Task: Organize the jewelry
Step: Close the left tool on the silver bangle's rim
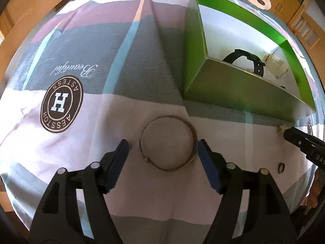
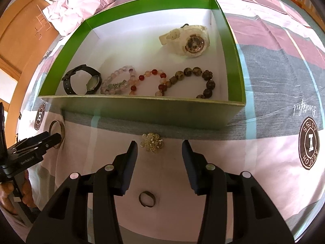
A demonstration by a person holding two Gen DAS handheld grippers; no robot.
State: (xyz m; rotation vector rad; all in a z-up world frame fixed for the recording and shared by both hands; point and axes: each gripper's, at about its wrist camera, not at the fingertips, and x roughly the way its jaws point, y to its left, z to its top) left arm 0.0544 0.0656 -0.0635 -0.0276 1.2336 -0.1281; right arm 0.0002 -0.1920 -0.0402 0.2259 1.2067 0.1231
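Home bedroom, patterned bedspread (image 1: pixel 126 65), rumpled pillow (image 2: pixel 81 6), wooden cabinets (image 1: pixel 300 20)

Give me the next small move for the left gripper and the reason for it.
Probably close the jaws on the metal bangle. The left gripper is open with the bangle lying flat on the bedspread between its blue pads, one pad about touching its rim. The green box beside it already holds watches and bead bracelets.

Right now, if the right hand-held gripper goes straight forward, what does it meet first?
Probably the gold brooch, lying just ahead between the open fingers of the right hand-held gripper; behind it stands the green box wall.
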